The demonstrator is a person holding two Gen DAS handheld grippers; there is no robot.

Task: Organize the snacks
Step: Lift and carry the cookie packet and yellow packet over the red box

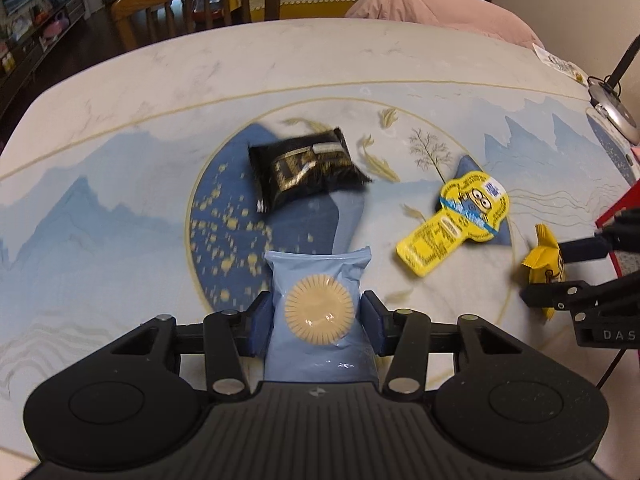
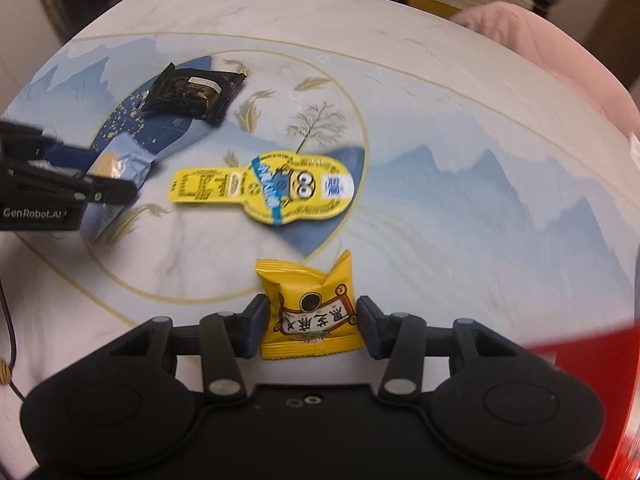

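Snacks lie unsorted on the patterned worktop (image 1: 120,80): left tool (image 1: 316,320) grips a pale-blue biscuit packet (image 1: 318,280), right tool (image 2: 310,322) a yellow paper-look sachet (image 2: 308,308); black foil pouch (image 1: 304,170) and yellow cartoon-printed pack (image 1: 456,216) remain.

Glossy plastic-looking blue packet (image 1: 320,312), shiny yellow wrapper (image 2: 310,312), smooth marble-print table (image 1: 280,60), perhaps laminate.

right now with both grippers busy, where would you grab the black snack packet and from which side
Take the black packet across its puffed middle, coming from above, pads on the two long smooth sides. It lies flat on the table, and its crimped ends look too thin to hold.
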